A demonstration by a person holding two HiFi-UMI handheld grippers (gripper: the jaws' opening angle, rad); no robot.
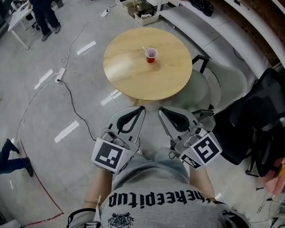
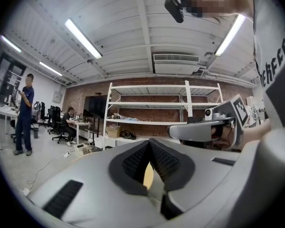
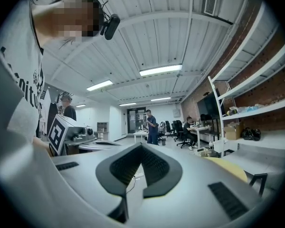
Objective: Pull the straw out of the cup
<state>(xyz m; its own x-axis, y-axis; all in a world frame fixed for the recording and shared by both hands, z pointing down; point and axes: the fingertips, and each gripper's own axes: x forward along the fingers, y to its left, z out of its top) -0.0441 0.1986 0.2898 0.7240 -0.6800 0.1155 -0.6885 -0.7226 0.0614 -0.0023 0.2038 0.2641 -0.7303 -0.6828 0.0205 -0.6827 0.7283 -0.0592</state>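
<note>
Left gripper (image 1: 141,109) and right gripper (image 1: 161,110) are being held low by the body, well apart from the table (image 1: 128,77) — jaws on both pressed together, nothing gripped. Cup (image 1: 151,56) w/ straw (image 1: 145,49) leaning in it is sitting mid-table, untouched — approach prob. being lined up.

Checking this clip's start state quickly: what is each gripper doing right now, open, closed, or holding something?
Left gripper: closed, holding nothing.
Right gripper: closed, holding nothing.
</note>
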